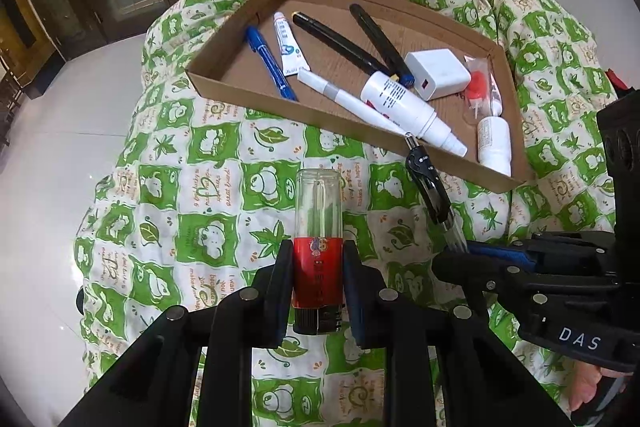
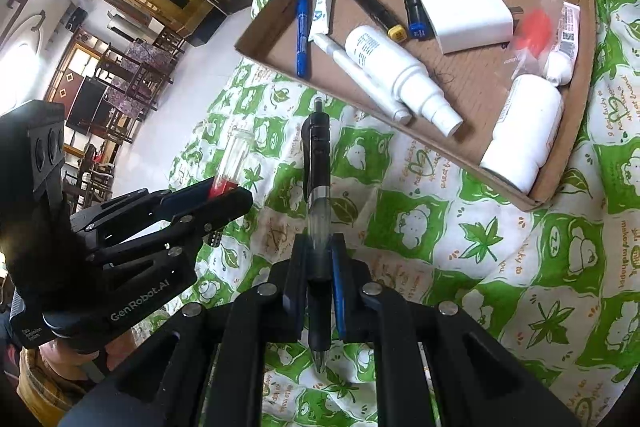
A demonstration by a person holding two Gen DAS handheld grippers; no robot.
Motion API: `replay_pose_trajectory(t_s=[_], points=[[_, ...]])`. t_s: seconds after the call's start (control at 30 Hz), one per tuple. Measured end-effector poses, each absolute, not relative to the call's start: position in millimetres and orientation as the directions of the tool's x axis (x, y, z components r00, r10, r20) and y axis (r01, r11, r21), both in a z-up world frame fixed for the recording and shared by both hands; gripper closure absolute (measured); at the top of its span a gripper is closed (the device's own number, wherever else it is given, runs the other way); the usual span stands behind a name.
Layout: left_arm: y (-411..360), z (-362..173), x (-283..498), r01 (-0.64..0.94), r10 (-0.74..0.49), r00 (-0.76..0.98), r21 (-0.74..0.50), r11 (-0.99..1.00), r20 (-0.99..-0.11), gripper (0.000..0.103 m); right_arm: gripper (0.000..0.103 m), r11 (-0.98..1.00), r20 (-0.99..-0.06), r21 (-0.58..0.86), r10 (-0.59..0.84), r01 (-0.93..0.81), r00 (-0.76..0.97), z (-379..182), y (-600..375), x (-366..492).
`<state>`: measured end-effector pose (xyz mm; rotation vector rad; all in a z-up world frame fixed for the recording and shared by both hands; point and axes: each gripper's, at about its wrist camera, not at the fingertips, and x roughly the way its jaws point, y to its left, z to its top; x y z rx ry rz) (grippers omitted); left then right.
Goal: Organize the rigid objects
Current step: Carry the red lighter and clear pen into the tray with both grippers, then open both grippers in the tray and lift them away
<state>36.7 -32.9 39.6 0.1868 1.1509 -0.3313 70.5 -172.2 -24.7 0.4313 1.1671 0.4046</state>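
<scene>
My left gripper (image 1: 318, 259) is shut on a red-and-clear lighter (image 1: 318, 227), held upright above the green patterned cloth. It also shows in the right wrist view (image 2: 228, 171). My right gripper (image 2: 320, 259) is shut on a black-and-clear click pen (image 2: 319, 195), which shows in the left wrist view too (image 1: 430, 187). Both are short of a cardboard tray (image 1: 240, 87) that holds a blue marker (image 1: 270, 63), a small tube (image 1: 288, 45), black markers (image 1: 340, 43), a white pen (image 1: 352, 103), a white spray bottle (image 1: 408, 107), a white charger (image 1: 438, 73) and a small white bottle (image 1: 494, 143).
The tray (image 2: 560, 163) lies on a mound covered with green-and-white cloth (image 1: 208, 195). A bagged orange-red part (image 2: 534, 27) lies at the tray's right end. White floor (image 1: 52, 155) lies left, with wooden furniture and chairs (image 2: 132, 75) beyond.
</scene>
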Motion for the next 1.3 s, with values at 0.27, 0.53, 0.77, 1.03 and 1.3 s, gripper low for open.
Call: replay_pose_trajectory(t_s=[0.27,0.53,0.77,1.03,1.3], points=[[-26.2,54.2,68.4,0.321,-0.214,0.37,-0.092,0.942,-0.904,0.079,0.092,0.82,-0.729,0.569,0.533,-0.052,0.428,-1.3,-200.3,72.3],[-44.6,56.0,131.3,0.295,-0.268,0.34,-0.168,0.941,-0.902,0.079,0.092,0.841,-0.748,0.538,0.446,0.054,0.491,17.7,-258.7,108.1],[-57.0,37.5,180.2,0.259,-0.256,0.312,-0.177,0.95,-0.915,0.079,0.092,0.929,-0.851,0.366,0.31,0.056,0.425,15.9,-276.0,164.5],[-72.0,17.3,211.6,0.256,-0.23,0.28,-0.159,0.954,-0.932,0.08,0.092,0.981,-0.937,0.171,0.191,-0.094,0.292,9.8,-265.5,231.3],[-88.9,11.8,234.8,0.234,-0.23,0.283,-0.166,0.958,-0.931,0.079,0.092,0.98,-0.97,0.107,0.14,-0.17,0.2,-2.9,-249.8,280.0]])
